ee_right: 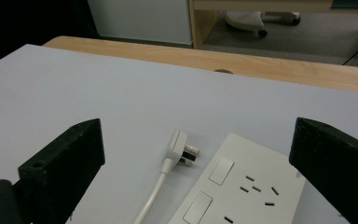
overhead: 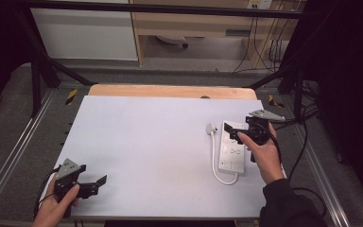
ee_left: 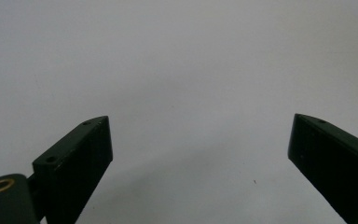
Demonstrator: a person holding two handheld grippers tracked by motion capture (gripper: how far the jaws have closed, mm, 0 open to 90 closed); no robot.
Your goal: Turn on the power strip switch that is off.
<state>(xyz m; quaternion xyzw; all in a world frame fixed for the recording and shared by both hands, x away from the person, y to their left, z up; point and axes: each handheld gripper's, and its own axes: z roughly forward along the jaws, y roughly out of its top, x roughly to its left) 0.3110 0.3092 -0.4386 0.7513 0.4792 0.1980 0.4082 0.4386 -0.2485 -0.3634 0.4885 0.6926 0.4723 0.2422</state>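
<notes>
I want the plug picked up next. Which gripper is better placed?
Right. The right gripper hangs open over the power strip, beside the plug; the left gripper is far across the table.

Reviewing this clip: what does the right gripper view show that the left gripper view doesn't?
Right gripper view: a white power strip with switches and sockets, its white plug lying beside it with prongs toward the strip, its cord, and the wooden table edge beyond. Left gripper view: bare white board between its jaws. Both share the white board and a wide-open pair of black jaws holding nothing.
</notes>
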